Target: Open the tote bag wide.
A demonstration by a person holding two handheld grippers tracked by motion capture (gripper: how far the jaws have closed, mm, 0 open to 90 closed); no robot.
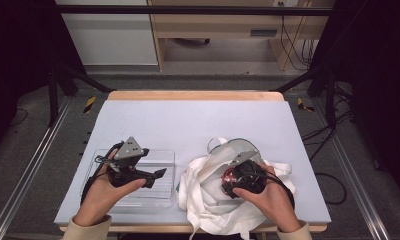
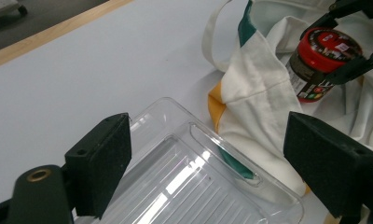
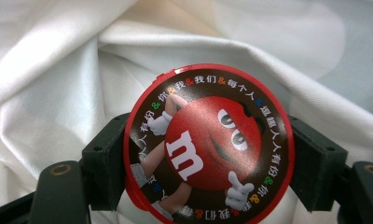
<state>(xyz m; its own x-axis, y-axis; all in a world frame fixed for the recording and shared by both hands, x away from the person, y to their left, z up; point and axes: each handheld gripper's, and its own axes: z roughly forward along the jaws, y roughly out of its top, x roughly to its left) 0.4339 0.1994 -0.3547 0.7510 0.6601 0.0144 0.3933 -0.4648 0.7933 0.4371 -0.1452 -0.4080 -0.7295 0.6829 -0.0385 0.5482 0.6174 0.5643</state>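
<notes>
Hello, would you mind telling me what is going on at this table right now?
A person is working with a gripper in each hand. The right gripper is closed on a red-lidded candy jar over a crumpled white cloth bag; whether the jar is going in or coming out is unclear. The left gripper hangs open over a clear plastic tray beside the bag, holding nothing. Both sit on a pale table.

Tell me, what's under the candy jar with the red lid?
White bag cloth lies bunched beneath the candy jar, which the right gripper clamps by its sides. What lies deeper in the bag is covered by the folds.
</notes>
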